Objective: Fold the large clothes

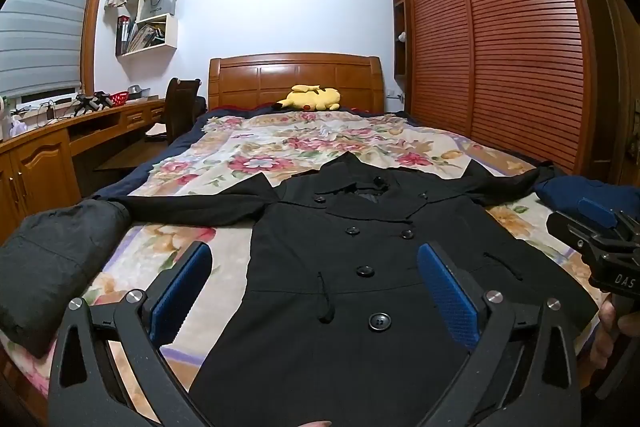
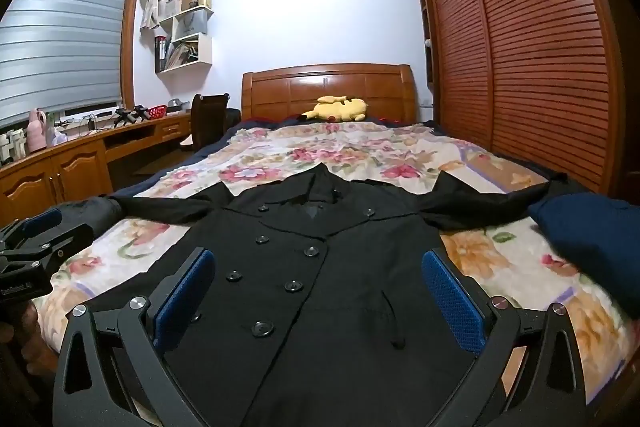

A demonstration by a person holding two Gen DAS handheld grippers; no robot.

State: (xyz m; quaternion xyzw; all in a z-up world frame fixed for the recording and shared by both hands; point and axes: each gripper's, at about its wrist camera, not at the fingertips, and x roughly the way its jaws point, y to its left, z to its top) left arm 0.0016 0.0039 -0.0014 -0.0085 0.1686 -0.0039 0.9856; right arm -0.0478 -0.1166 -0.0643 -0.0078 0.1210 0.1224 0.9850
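- Two grippers hover over the hem end of the black coat [image 1: 352,267], neither touching it: the left gripper [image 1: 314,287] and the right gripper [image 2: 320,291] both stand with jaws spread wide and nothing between the pads.
- Relative to the coat: it lies flat, front up and buttoned, on the floral bedspread [image 1: 248,155], collar toward the headboard [image 1: 296,75], both sleeves stretched out sideways.
- A fair first step, I judge, is to take one sleeve near its cuff and bring it across the chest, pinching only the top layer of cloth (the fabric looks thick, so a deep bite should hold better than a fingertip nip).
- Beside the coat's left sleeve a dark bundle [image 1: 52,259] touches or overlaps the cuff; a navy cushion [image 2: 592,239] sits at the right cuff. Either could snag a lifted sleeve.
- Beyond the coat's collar the bedspread lies open up to the yellow plush toy [image 1: 312,98], giving room to swing cloth.
- Near the coat's hem the bed edge is close, so little slack there.
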